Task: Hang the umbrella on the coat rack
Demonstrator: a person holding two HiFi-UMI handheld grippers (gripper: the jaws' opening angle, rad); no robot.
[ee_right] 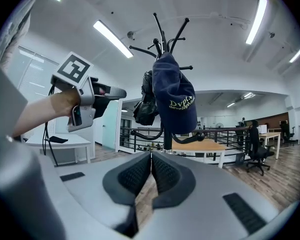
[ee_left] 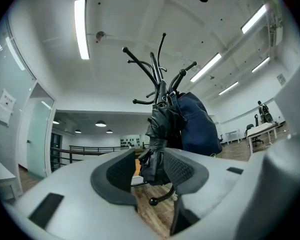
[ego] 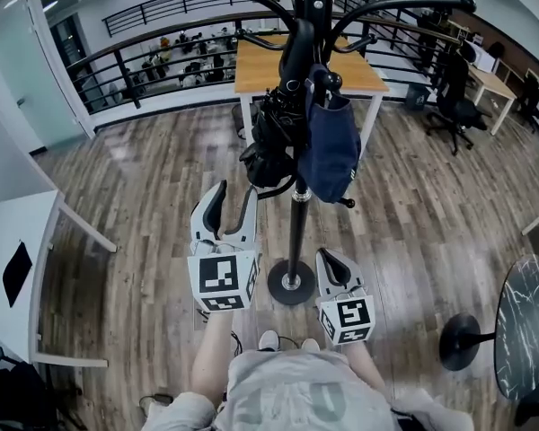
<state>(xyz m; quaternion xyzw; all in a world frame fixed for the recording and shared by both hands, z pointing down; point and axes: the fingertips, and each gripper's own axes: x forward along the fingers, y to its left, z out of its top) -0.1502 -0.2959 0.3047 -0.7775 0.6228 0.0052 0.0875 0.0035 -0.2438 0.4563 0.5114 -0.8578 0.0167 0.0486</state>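
Grey-and-white, the left gripper [ego: 234, 206] sits left of the pole, just short of the load. Its jaws stand apart with nothing pressed between them; the left gripper view shows only a far-off bundle through the gap. That bundle is the folded black umbrella [ego: 269, 146], slung among the upper arms of the black coat rack [ego: 296, 232], against the pole and clear of the floor. Touching its right side hangs a navy cloth bag [ego: 331, 151]. Farther right and lower, the right gripper [ego: 334, 266] has its jaws pressed together on nothing. I judge the hanging done, since neither tool bears the umbrella's weight. What seems left is to draw clear and see that it stays.
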